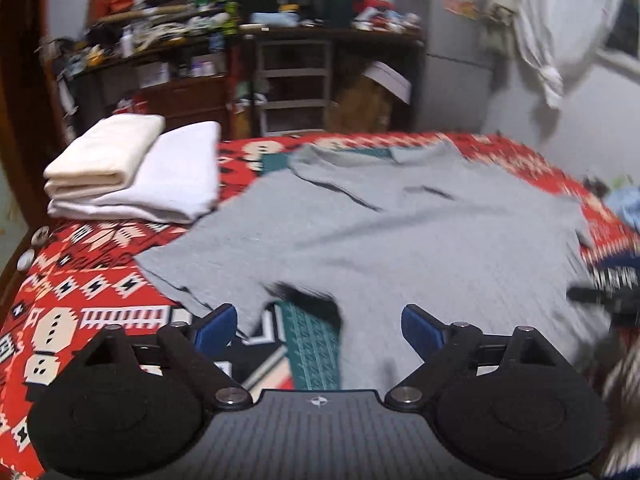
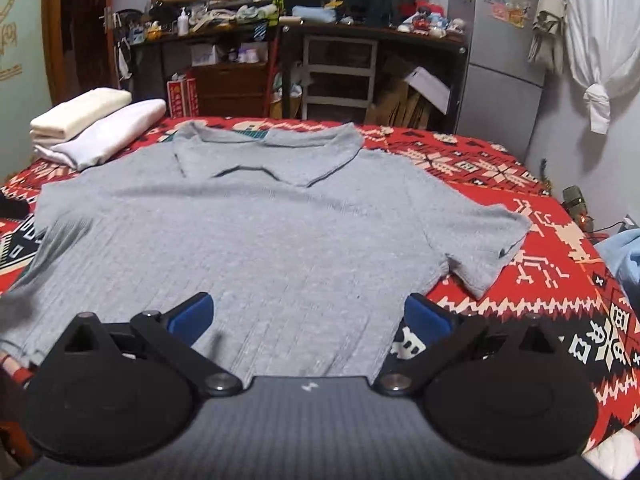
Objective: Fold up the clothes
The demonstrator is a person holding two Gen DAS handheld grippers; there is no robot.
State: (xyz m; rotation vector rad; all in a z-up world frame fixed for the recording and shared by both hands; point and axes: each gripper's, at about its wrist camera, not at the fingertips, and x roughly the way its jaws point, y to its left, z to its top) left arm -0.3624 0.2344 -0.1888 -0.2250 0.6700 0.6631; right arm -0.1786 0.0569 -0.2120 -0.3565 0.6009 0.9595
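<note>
Two grippers hover low over the bed, left gripper [image 1: 318,322] and right gripper [image 2: 310,316], both with jaws apart and nothing clamped. Just ahead, a grey shirt [image 2: 256,232] lies spread flat on the red blanket [image 2: 500,184], collar far, sleeves out, no fold made yet. Beyond, at the far left corner, two folded pieces [image 2: 92,128] sit stacked, so some laundry looks done.

Grey polo shirt [image 2: 248,240]: ribbed matt knit | bedspread [image 2: 500,184]: woven patterned cloth | folded towels [image 2: 96,128]: soft cloth
</note>
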